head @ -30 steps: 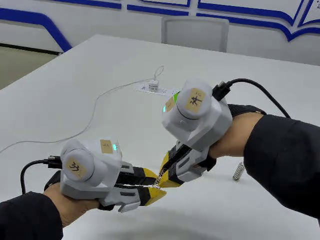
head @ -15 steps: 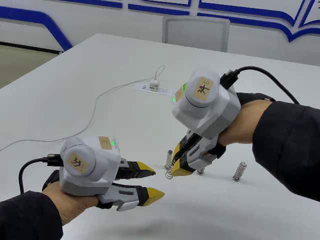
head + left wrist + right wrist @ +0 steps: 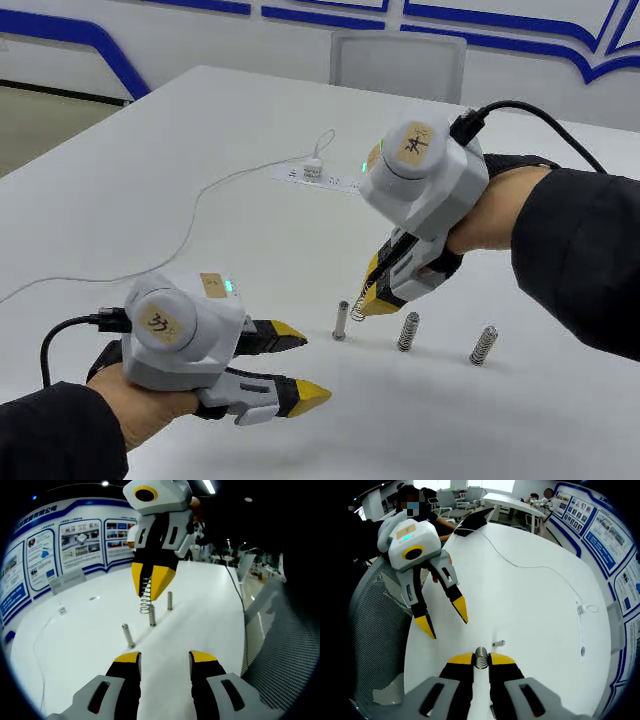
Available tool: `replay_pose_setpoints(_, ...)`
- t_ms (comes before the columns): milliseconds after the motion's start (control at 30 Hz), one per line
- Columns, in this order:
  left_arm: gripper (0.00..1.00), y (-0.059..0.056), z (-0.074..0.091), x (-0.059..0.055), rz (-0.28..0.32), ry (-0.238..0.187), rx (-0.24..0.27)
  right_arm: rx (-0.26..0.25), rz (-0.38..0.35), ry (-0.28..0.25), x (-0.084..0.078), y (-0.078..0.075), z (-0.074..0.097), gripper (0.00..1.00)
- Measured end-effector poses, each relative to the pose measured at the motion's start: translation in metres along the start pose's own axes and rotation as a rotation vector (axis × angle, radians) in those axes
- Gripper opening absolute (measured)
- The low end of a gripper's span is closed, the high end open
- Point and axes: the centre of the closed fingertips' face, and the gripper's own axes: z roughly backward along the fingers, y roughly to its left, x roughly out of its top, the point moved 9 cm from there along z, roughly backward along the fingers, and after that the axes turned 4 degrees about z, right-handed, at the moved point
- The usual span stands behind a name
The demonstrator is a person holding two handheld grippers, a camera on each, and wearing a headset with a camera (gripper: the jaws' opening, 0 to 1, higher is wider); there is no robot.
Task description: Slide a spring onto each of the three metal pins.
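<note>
Three metal pins stand in a row on the white table (image 3: 150, 180). The left pin (image 3: 341, 320) (image 3: 128, 635) (image 3: 498, 643) is bare. The middle pin (image 3: 407, 331) (image 3: 152, 616) and the right pin (image 3: 483, 344) (image 3: 170, 600) each wear a spring. My right gripper (image 3: 370, 303) (image 3: 481, 659) is shut on a loose spring (image 3: 358, 308) (image 3: 145, 597) (image 3: 481, 657), which hangs just above and right of the bare pin. My left gripper (image 3: 300, 365) (image 3: 165, 657) (image 3: 442, 616) stands open and empty, low and to the left of the pins.
A white cable (image 3: 190, 225) runs across the table to a small plug on a label (image 3: 312, 172). A grey chair (image 3: 395, 60) stands at the table's far edge. A mesh chair (image 3: 280, 650) is beside the near edge.
My right gripper has drawn away from the left gripper's tips, up and to the right, carrying the spring over to the pins. The left gripper stayed roughly where it was.
</note>
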Motion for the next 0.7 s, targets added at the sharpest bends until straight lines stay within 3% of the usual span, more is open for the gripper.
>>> replay_pose_setpoints(200, 0.41, 0.001, 0.001, 0.0, 0.008, -0.002, 0.007, -0.012, -0.01, 0.005, 0.003, -0.014, -0.004, 0.12)
replay_pose_setpoints(400, 0.43, 0.0, 0.0, -0.002, 0.018, 0.008, 0.007, -0.031, -0.014, 0.043, 0.002, -0.027, -0.017, 0.12)
replay_pose_setpoints(700, 0.45, 0.001, 0.001, -0.002, 0.026, 0.008, 0.012, -0.01, -0.033, 0.061, 0.002, -0.034, -0.031, 0.12)
